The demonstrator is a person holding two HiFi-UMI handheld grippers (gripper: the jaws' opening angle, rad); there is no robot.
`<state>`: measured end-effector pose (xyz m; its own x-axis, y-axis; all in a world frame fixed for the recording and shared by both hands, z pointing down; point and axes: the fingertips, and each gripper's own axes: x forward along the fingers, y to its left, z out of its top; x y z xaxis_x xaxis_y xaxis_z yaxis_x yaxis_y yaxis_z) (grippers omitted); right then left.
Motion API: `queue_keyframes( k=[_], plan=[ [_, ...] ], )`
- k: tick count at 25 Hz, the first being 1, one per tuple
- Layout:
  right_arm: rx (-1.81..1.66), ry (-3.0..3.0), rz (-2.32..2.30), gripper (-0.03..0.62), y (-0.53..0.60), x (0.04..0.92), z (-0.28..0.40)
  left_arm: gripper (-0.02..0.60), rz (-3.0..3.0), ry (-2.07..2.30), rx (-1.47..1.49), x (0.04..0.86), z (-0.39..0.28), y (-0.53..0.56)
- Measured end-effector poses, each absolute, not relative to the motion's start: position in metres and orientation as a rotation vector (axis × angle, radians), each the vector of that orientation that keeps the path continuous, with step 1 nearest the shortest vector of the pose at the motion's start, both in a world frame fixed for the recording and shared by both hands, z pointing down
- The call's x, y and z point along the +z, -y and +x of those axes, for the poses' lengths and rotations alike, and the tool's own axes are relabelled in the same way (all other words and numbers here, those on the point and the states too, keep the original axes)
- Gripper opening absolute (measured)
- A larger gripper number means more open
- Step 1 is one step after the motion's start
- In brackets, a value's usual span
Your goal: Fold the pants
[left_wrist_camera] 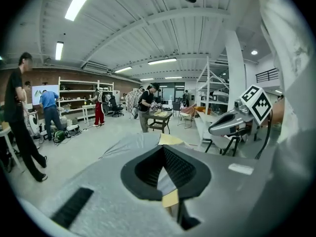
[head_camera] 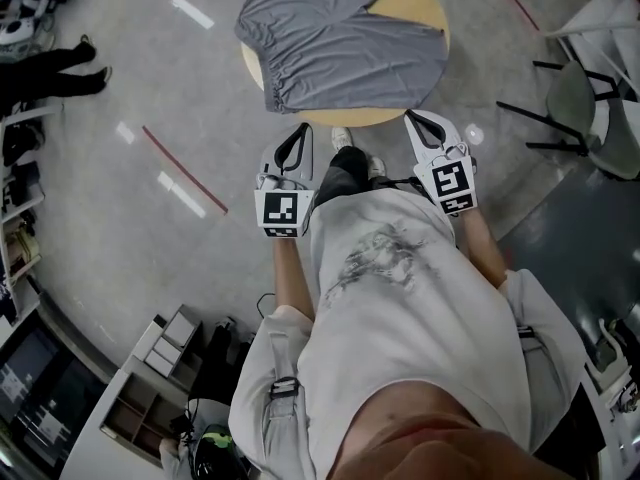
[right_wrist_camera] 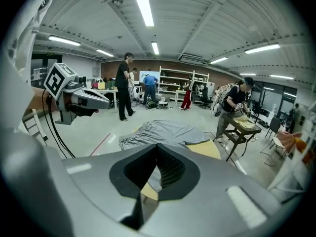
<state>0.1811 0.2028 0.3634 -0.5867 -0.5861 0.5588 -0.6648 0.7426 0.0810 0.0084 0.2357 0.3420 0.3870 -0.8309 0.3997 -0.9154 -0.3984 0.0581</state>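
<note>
1 pair of pants point(head_camera: 340, 43), 1 table point(head_camera: 415, 8), 2 grippers (left gripper point(head_camera: 299, 128), right gripper point(head_camera: 412, 118)).

The pants point(head_camera: 335, 43) lie on the table point(head_camera: 415, 13). The left gripper point(head_camera: 298, 133) and the right gripper point(head_camera: 414, 120) are side by side before its near edge.

A polished grey floor point(head_camera: 130, 78) is crossed by a red line point(head_camera: 185, 171). A round wooden table point(head_camera: 420, 6) is set on it, with a dark chair point(head_camera: 578, 100) near. Strip lights point(right_wrist_camera: 143, 4) are hung under a ribbed white ceiling point(left_wrist_camera: 148, 28). White shelves point(left_wrist_camera: 79, 95) are ranged along a brick wall point(left_wrist_camera: 74, 74), beside a white column point(left_wrist_camera: 236, 78).
</note>
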Motion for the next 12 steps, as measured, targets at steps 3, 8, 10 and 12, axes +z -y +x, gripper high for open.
queue_keyframes(
  k=[3, 8, 10, 12],
  plan=[
    [0.198, 2.331, 0.946, 0.009, -0.192, 0.38, 0.178, 0.006, 2.395, 1.485, 0.501, 0.362, 0.004, -0.225],
    [0.232, 2.255, 0.949, 0.009, -0.179, 0.413, 0.18, 0.006, 2.41, 1.402, 0.565, 0.397, 0.001, -0.207],
    [0.245, 2.219, 0.947, 0.009, -0.174, 0.425, 0.181, 0.007, 2.425, 1.368, 0.609, 0.41, 0.0, -0.2],
    [0.258, 2.189, 0.949, 0.009, -0.17, 0.436, 0.182, 0.008, 2.438, 1.337, 0.653, 0.423, -0.003, -0.194]
  ],
)
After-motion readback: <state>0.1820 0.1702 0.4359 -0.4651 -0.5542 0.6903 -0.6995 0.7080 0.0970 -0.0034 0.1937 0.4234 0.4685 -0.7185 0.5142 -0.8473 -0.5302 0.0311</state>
